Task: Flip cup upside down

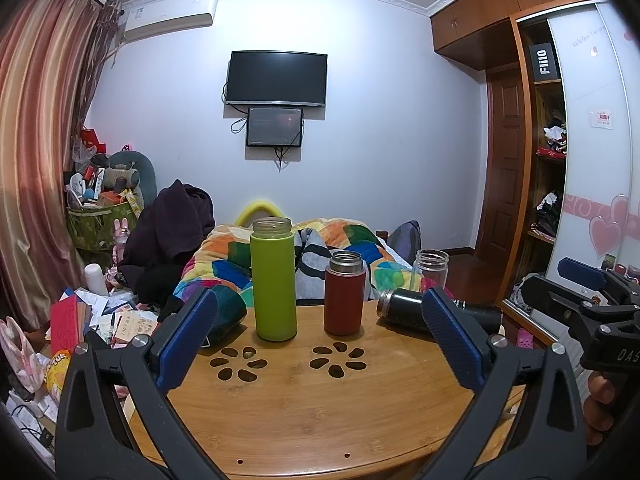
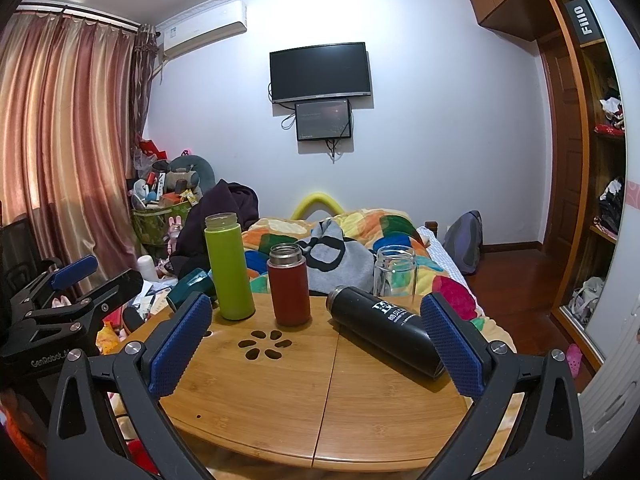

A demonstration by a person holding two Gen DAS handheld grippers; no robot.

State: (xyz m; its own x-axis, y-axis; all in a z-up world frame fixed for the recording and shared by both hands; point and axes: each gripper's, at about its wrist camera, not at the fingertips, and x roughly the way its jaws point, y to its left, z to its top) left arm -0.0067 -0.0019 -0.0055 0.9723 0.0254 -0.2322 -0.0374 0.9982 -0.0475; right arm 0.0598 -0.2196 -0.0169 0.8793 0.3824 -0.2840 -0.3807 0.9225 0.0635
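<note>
On the round wooden table stand a tall green cup, a shorter red cup and a clear glass cup, all upright with open mouths. A black cup lies on its side at the right. A dark teal cup lies on its side at the left, partly hidden. My left gripper is open and empty, short of the cups. My right gripper is open and empty, its right pad beside the black cup.
Behind the table is a bed with a colourful quilt. Clutter fills the floor at the left. A wardrobe stands at the right. Each gripper shows at the edge of the other's view.
</note>
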